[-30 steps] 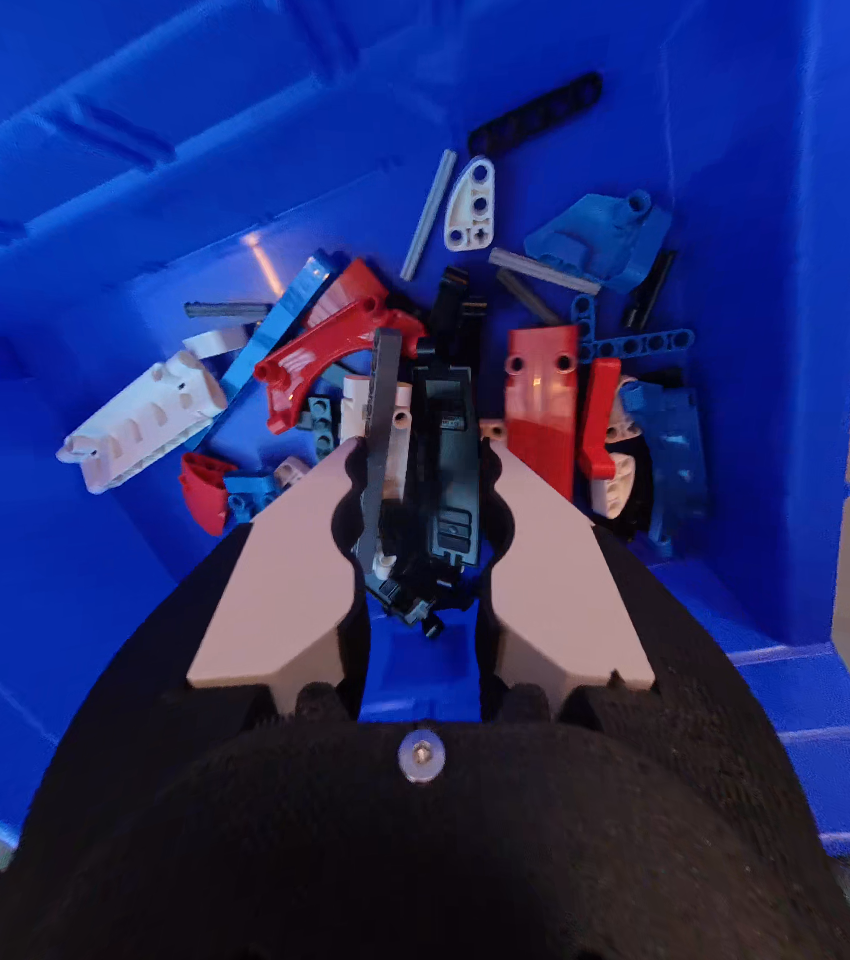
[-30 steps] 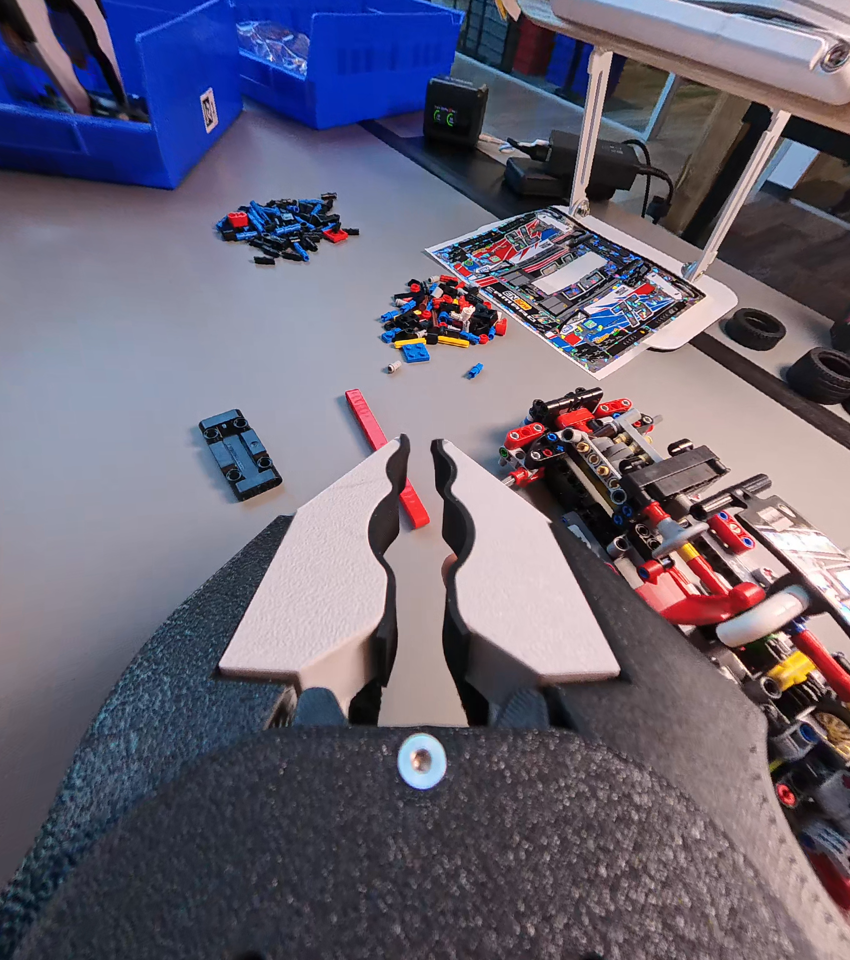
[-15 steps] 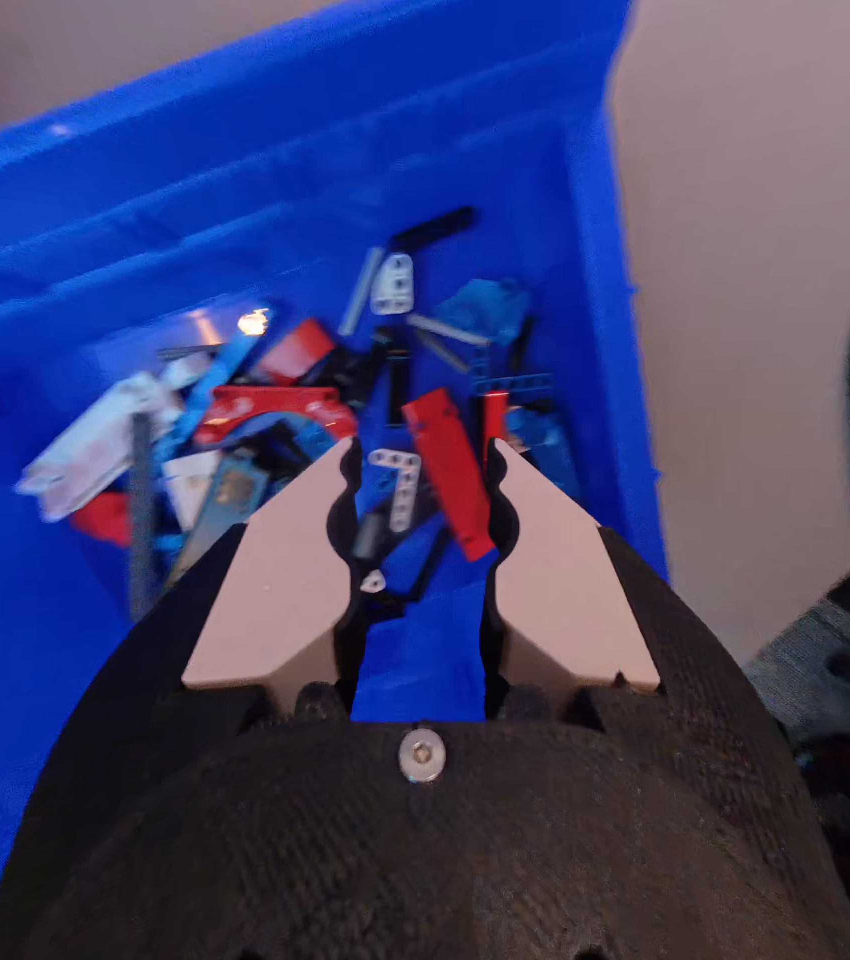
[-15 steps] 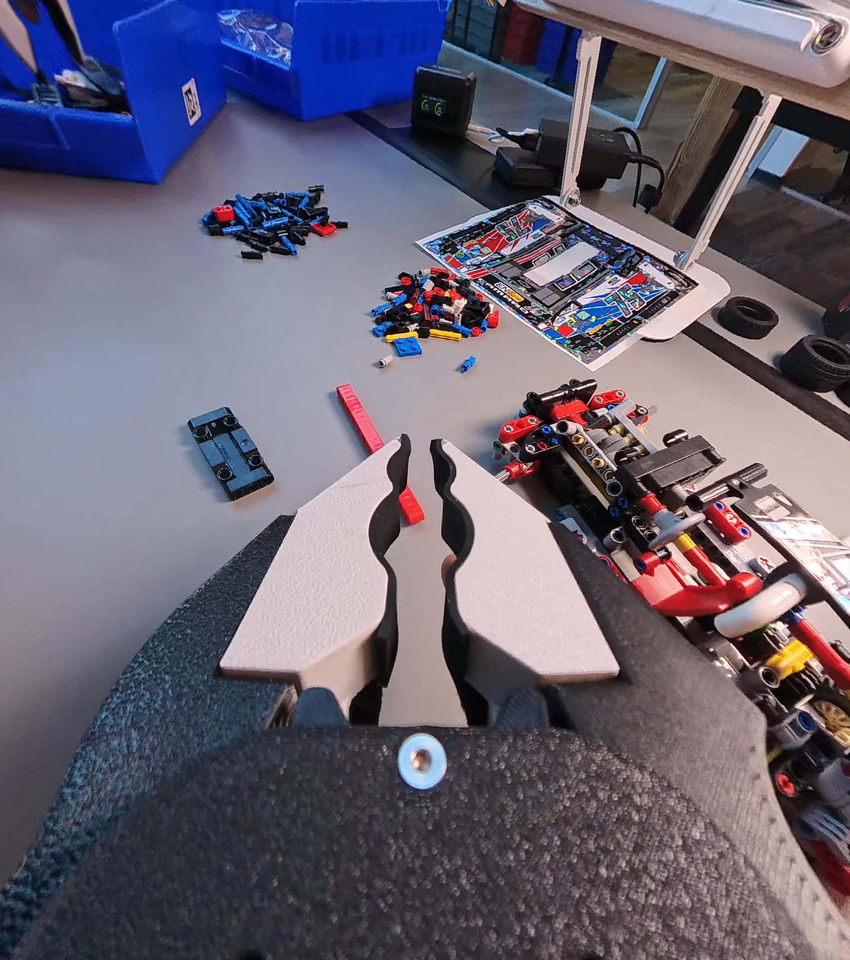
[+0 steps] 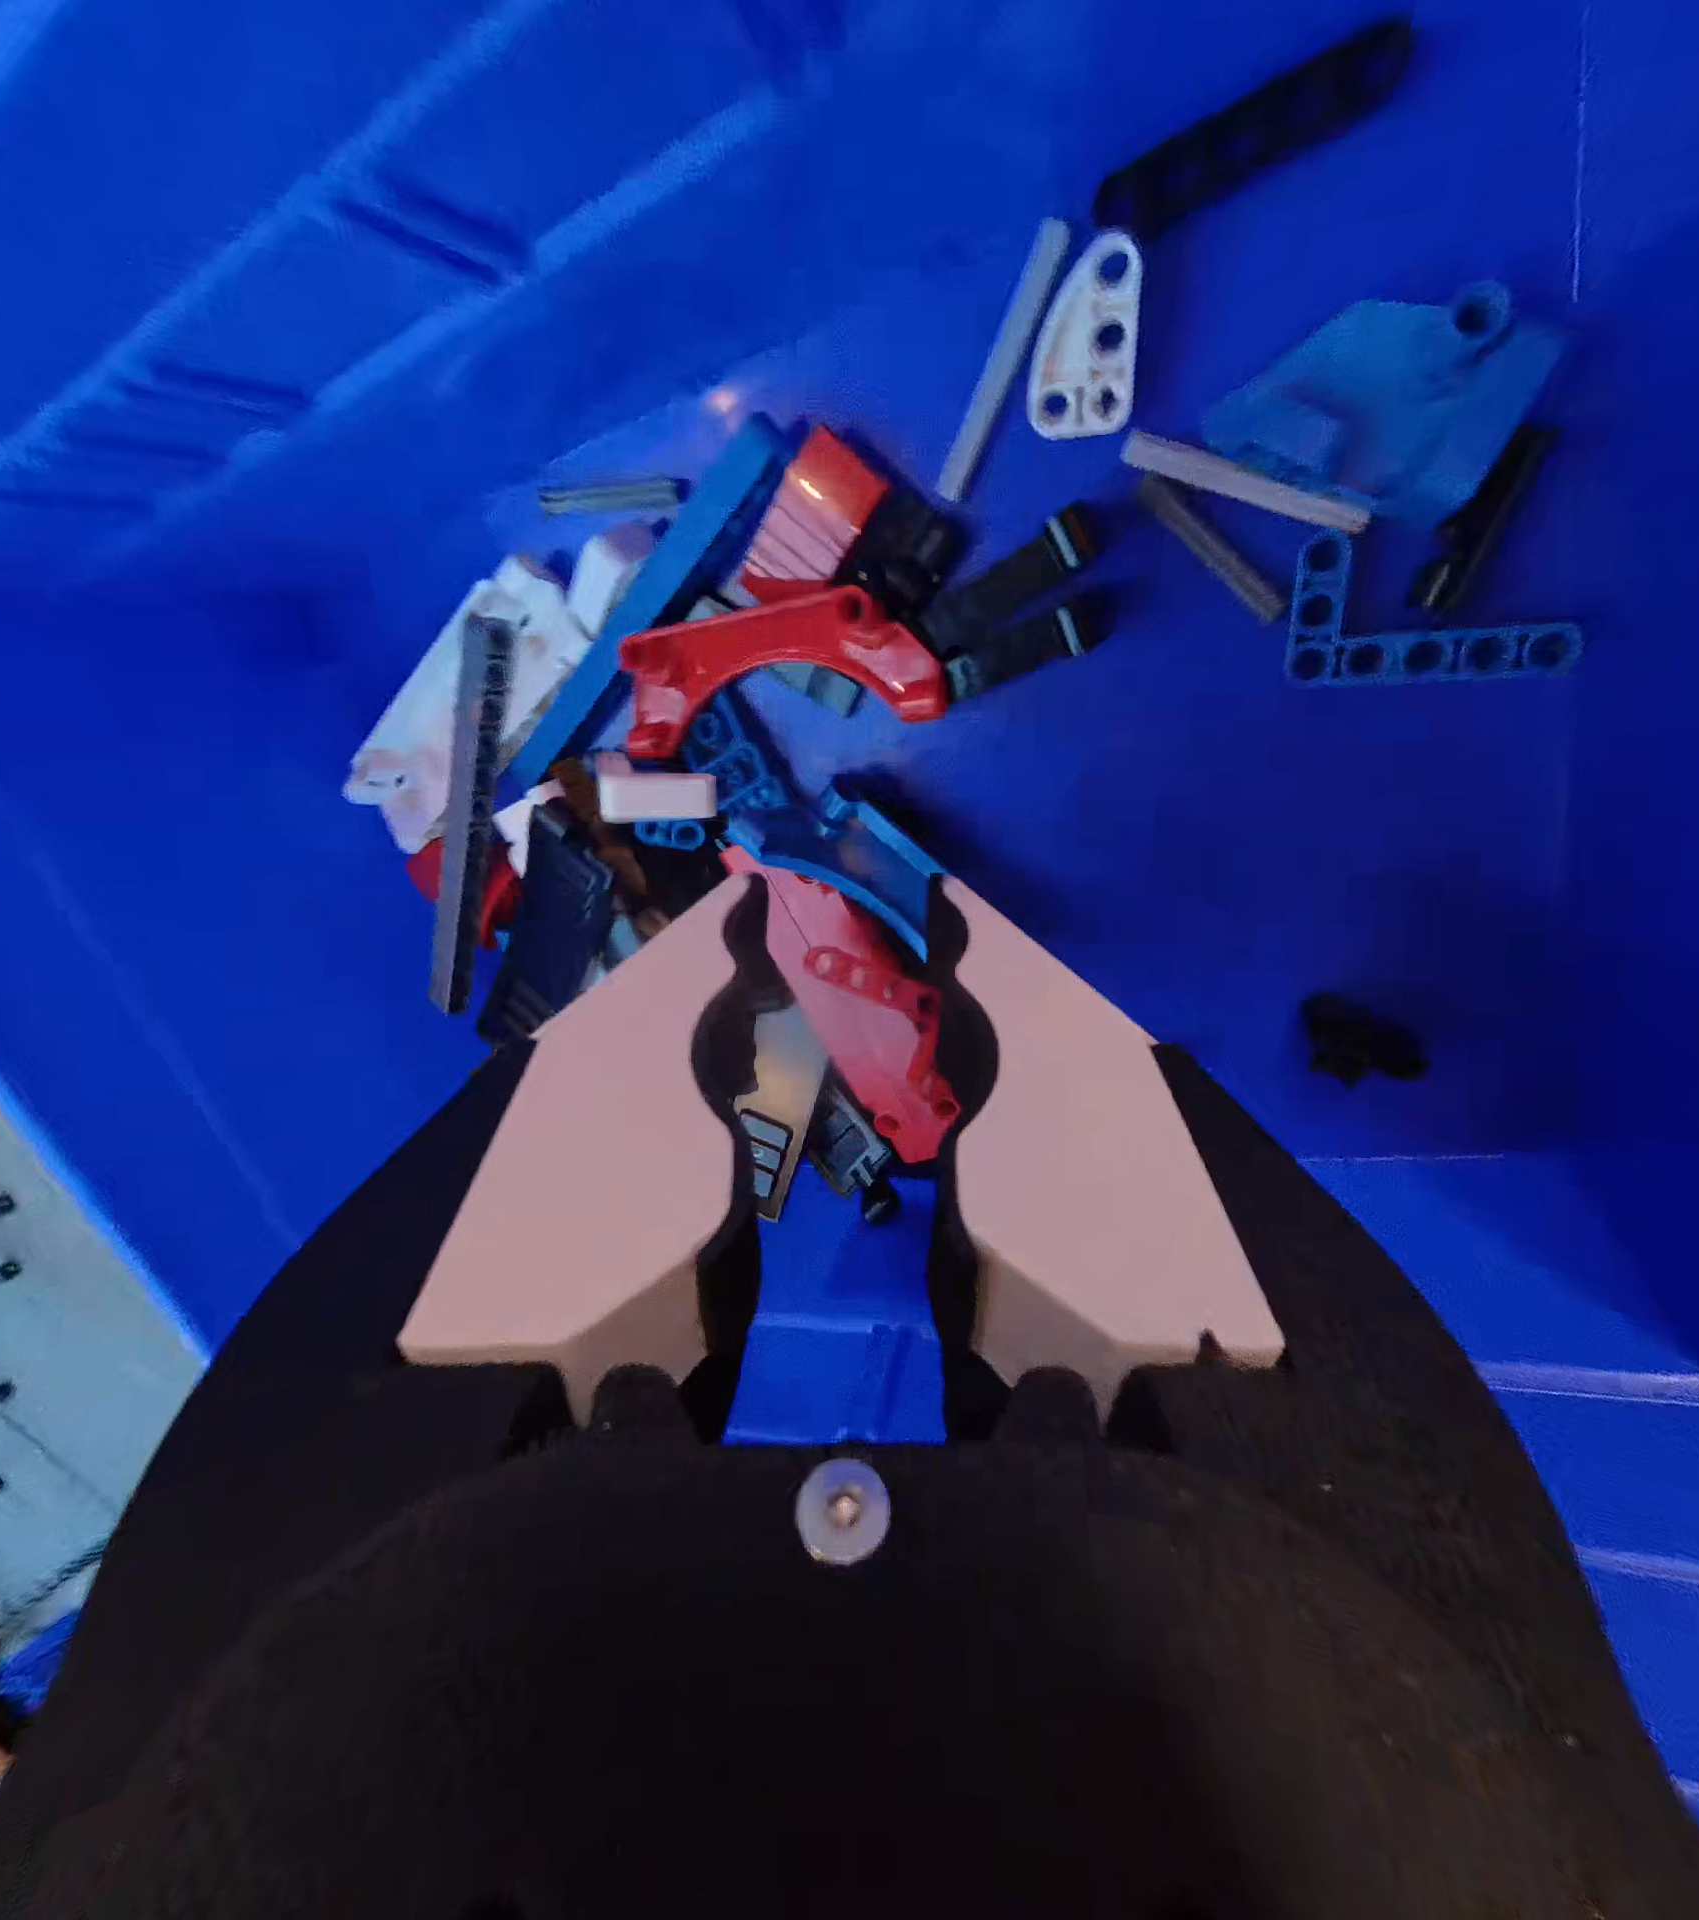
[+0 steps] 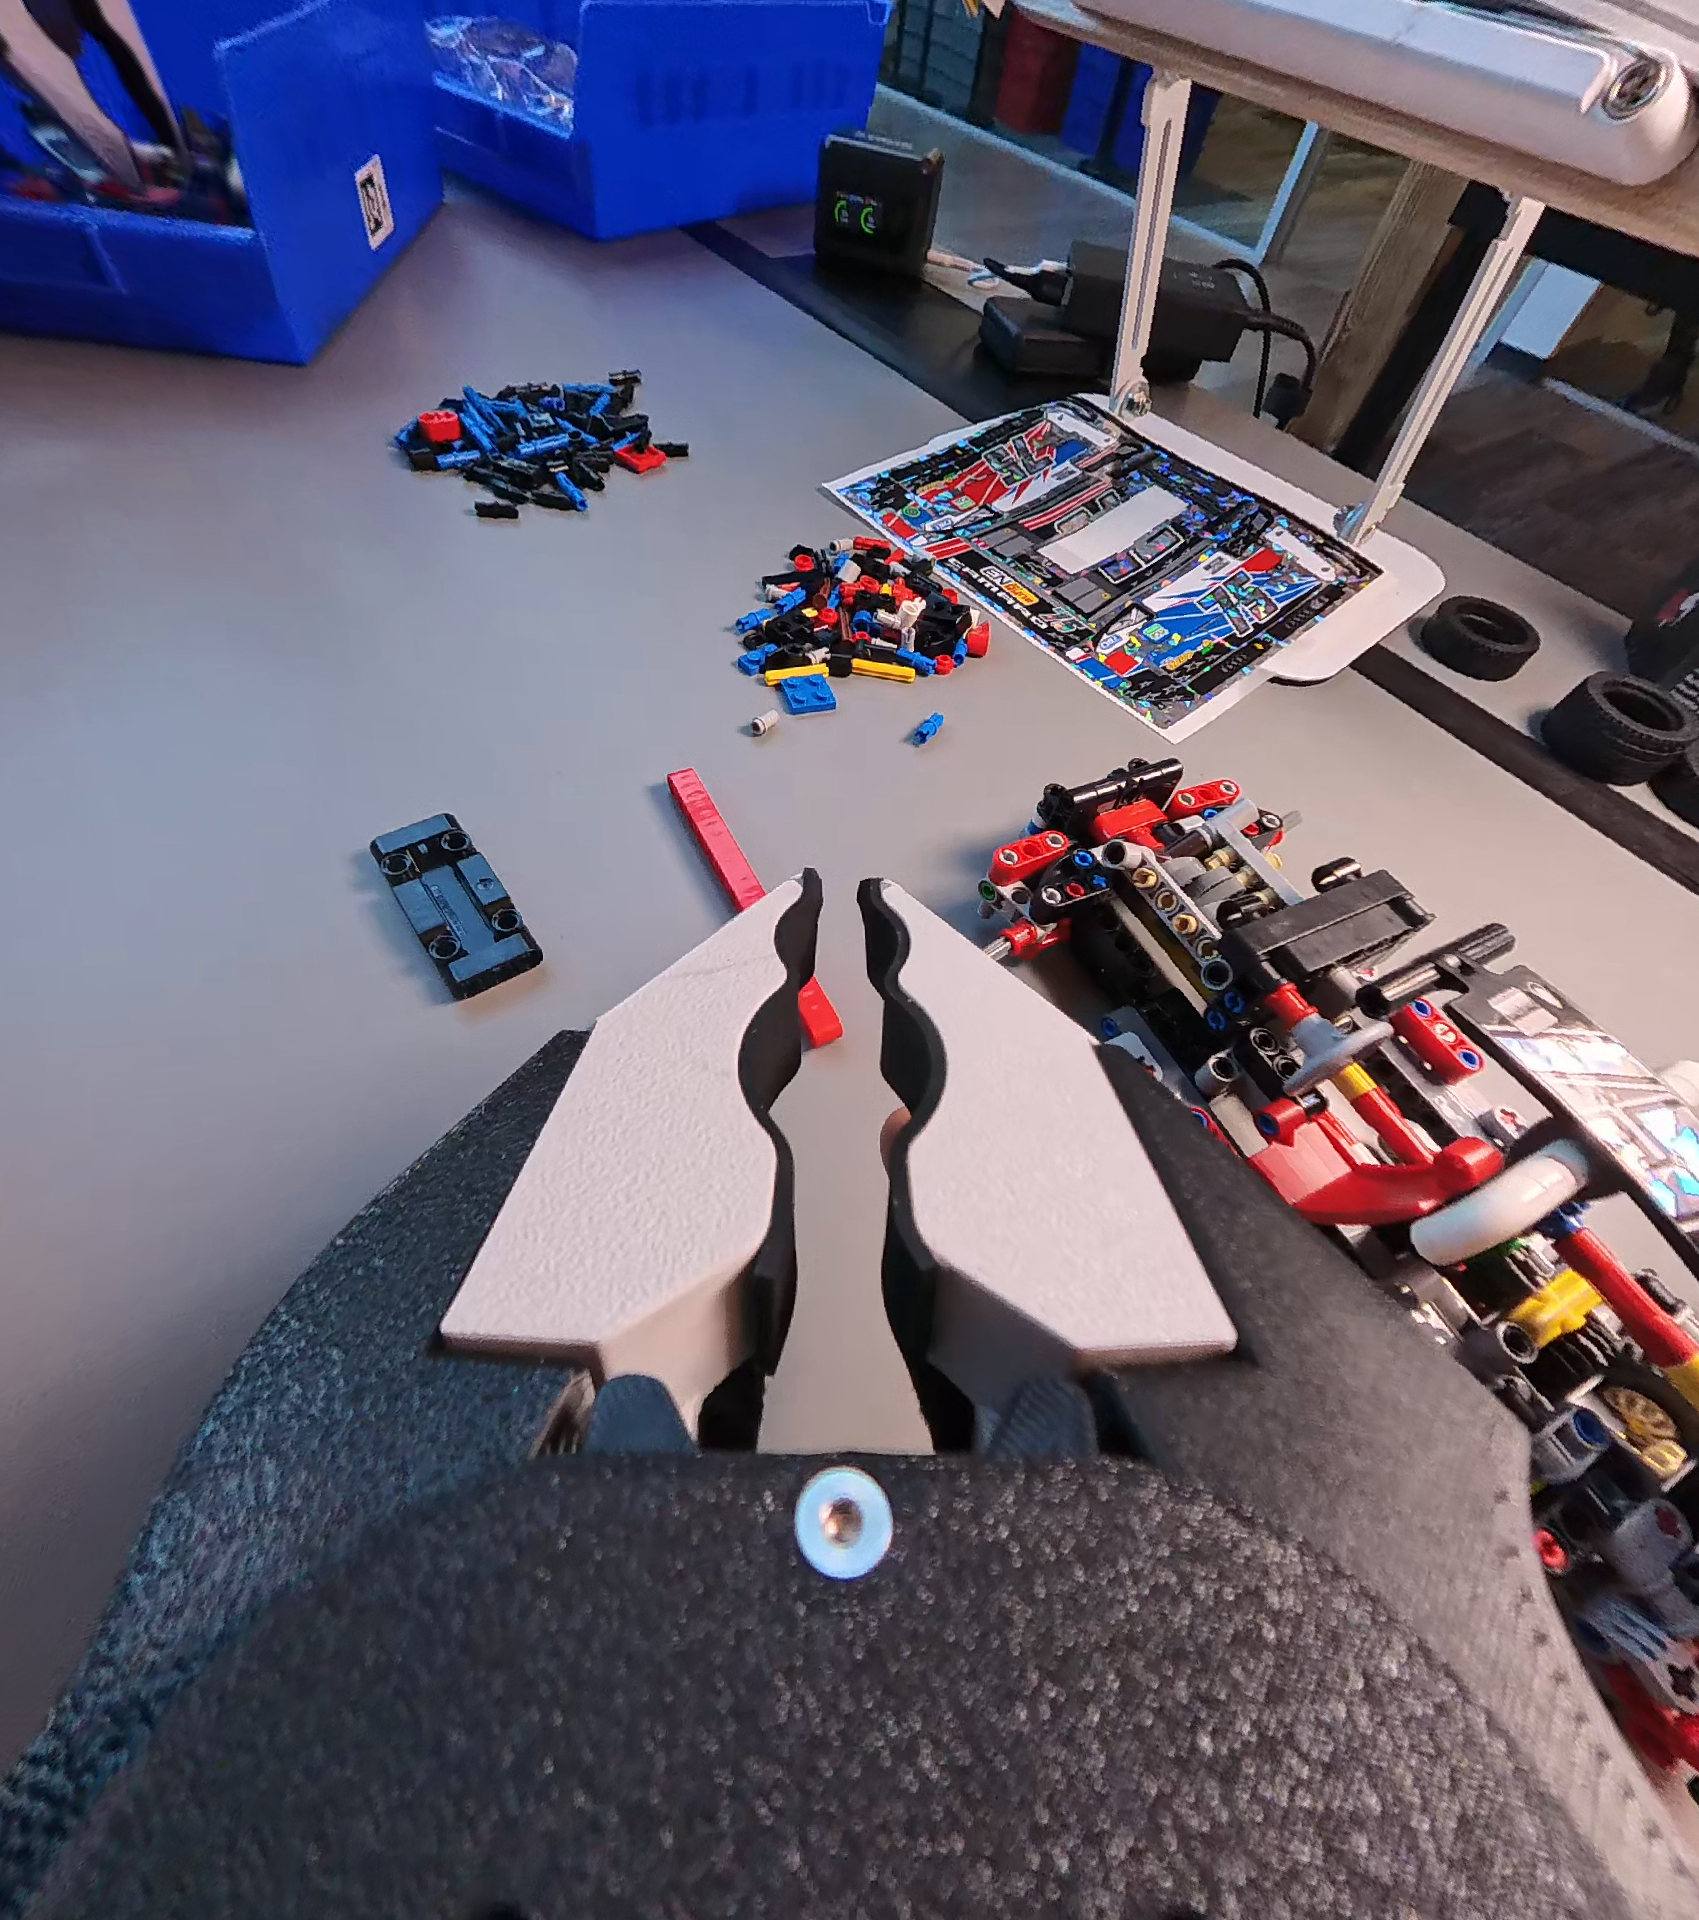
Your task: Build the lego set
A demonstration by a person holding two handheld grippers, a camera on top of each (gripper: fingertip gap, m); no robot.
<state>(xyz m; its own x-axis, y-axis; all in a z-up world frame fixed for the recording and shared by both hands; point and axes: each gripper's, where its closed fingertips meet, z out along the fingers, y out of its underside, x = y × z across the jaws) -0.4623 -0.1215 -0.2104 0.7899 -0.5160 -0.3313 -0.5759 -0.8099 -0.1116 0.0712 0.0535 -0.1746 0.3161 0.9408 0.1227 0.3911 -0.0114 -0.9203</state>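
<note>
L claw (image 5: 843, 904) is inside the blue bin (image 5: 201, 416), spread wide, empty; a long red panel (image 5: 860, 1023) lies between the fingers w/o being pinched, touch can't be told. Bin is smooth ribbed plastic; holds a pile of parts at 12: curved glossy red arch (image 5: 783, 665), white panel (image 5: 440, 717), dark grey beam (image 5: 476, 800). At 1–2 o'clock: white 3-hole plate (image 5: 1089, 348), blue L-beam w/ holes (image 5: 1416, 649), blue wedge panel (image 5: 1375, 400).

R claw (image 6: 840, 896) hovers over the grey bench (image 6: 149, 727), nearly closed w/ a thin gap, holding nothing. Red strip (image 6: 720, 852) lies at 12 under its tips, black flat plate (image 6: 455, 904) at 10, half-built car (image 6: 1344, 1091) at 3. Two small-parts piles (image 6: 538, 442) (image 6: 855, 623) at 11–12; sticker sheet (image 6: 1105, 551) at 1.
</note>
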